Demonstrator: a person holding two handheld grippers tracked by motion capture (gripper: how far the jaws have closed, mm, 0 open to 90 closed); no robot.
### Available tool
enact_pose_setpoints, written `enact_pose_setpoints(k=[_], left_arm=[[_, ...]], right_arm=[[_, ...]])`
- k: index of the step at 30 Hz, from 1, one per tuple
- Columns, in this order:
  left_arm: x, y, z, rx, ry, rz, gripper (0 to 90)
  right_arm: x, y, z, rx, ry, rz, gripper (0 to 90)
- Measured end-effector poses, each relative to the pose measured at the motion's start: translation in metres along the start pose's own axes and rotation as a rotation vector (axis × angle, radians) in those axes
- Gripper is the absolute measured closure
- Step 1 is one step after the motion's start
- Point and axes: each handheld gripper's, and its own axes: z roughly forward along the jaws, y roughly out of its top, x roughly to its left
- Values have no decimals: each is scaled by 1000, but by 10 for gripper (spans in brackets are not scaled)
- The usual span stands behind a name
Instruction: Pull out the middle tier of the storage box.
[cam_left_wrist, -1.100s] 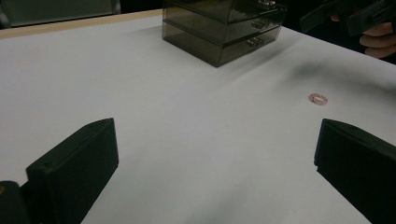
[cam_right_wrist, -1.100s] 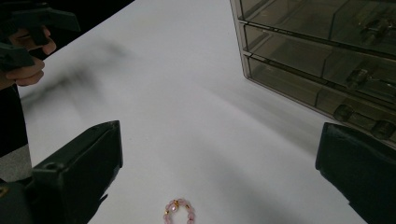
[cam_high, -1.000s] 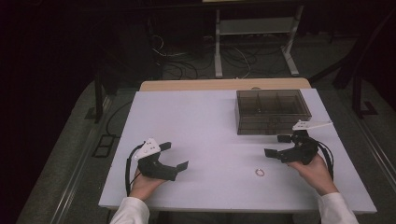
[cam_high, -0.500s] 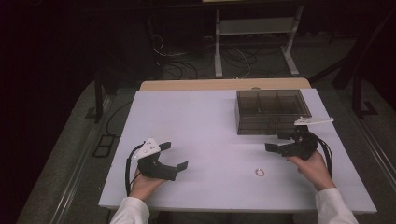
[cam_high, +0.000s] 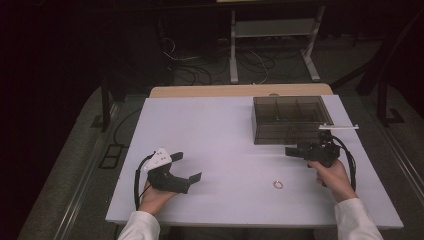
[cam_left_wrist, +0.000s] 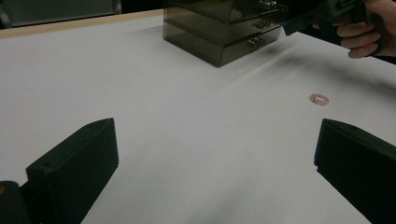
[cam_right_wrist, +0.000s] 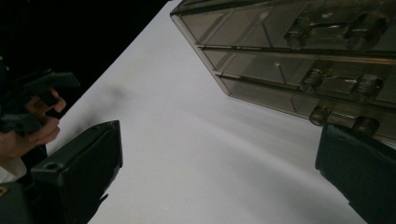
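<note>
Left black two-jaw gripper (cam_high: 186, 168): sitting at the lower left of the high view, jaws standing wide apart and gripping nothing, a person's left hand (cam_high: 155, 196) in a white sleeve holding it from below. In the left gripper view the same jaws are rising at the bottom corners with bare table between them. Right black two-jaw gripper (cam_high: 291, 151): hovering at the right of centre in the high view, jaws spread wide and holding nothing, pointing leftward just beside the lower front edge of the smoky translucent plastic drawer box (cam_high: 290, 120). In the right gripper view its jaws are framing the box's handled drawer fronts (cam_right_wrist: 322, 60), which are occupying the upper right of the frame; the right-hand jaw is lying near the lowest drawer handle, contact not discernible. Small pale ring (cam_high: 278, 184): lying flat on the white rectangular tabletop (cam_high: 220, 130), lower centre-right of the high view, apart from both grippers and nearer the right one.
</note>
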Motion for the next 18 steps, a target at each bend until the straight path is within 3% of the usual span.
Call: enact_pose_setpoints(k=[9,12,18], left_arm=[[0,0,0,-4,4,-3,0],[0,0,0,-2,3,-2,0],[0,0,0,-5,4,-4,0]], right_arm=[[-7,0,2,-55,29,61,3],[-9,0,1,-77,53,120,3],[-14,0,1,-95,52,169,3]])
